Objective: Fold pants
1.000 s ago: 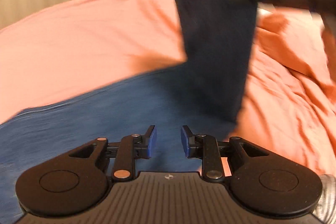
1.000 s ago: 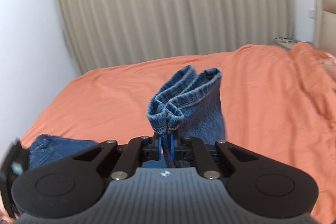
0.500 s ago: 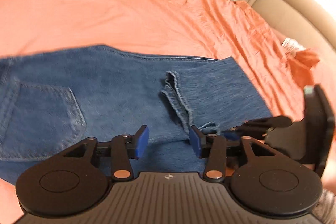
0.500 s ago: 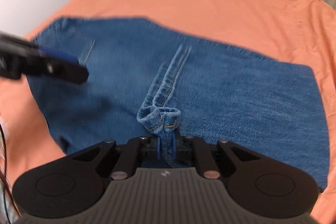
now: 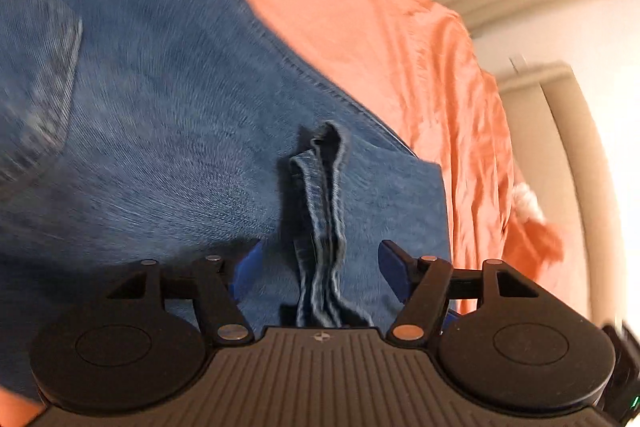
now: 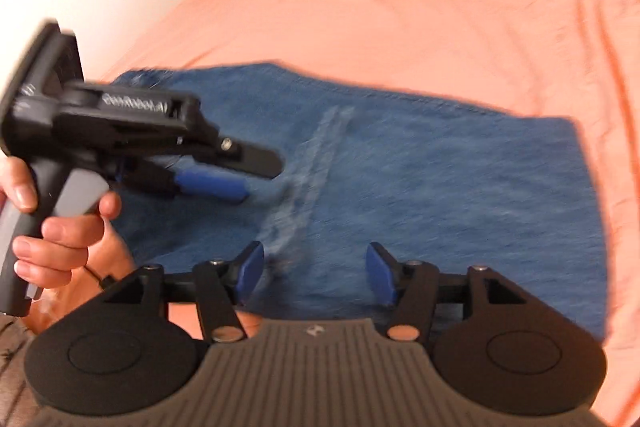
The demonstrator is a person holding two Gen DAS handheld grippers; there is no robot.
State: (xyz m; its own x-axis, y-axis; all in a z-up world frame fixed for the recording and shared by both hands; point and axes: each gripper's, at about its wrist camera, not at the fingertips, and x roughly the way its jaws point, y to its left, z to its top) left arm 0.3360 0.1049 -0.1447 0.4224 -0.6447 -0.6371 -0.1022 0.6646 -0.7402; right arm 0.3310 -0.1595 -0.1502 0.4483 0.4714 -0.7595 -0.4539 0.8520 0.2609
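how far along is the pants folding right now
Done: the jeans lie folded over on the orange bedsheet, with the leg hems lying on top. In hand: nothing; the left claw and right claw are both open. Left: probably another fold and tidying those bunched hems.

Orange-sheeted bed; folded blue jeans flat on it.

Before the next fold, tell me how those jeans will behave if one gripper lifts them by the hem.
The jeans lie folded and flat on the orange bedsheet, so they would probably drape limply. The doubled denim looks thick, likely heavy for one pinch. The bunched hem stands in ridges, suggesting stiffer seams.
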